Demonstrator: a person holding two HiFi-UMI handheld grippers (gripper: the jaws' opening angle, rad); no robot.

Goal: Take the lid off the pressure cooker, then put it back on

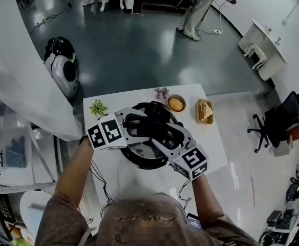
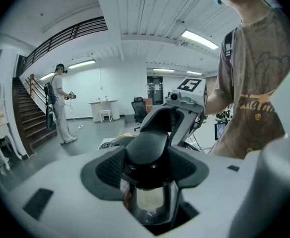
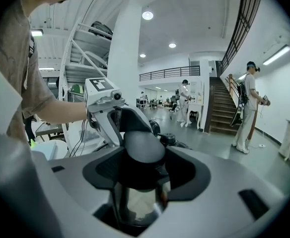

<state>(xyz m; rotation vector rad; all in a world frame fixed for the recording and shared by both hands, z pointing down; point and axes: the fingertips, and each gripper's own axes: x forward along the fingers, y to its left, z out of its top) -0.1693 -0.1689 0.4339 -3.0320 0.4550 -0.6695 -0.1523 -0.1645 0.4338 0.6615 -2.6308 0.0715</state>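
**Both claws clamped on the cooker's handles**

The round stainless-steel pressure cooker (image 1: 152,164) stands mid-way on the white counter (image 1: 213,142), with its shiny steel lid (image 1: 138,148) on top as far as the head view shows. The left claw (image 2: 147,168) is closed on a rounded black plastic handle (image 2: 146,148), pads against its sides. The right claw (image 3: 140,170) clamps the matching black handle (image 3: 144,148) on the opposite side, jaws fairly wide around it. Behind the cooker lie a small bowl holding an orange fruit (image 1: 176,104), a wooden tray (image 1: 205,111) and a green leafy sprig (image 1: 98,107).
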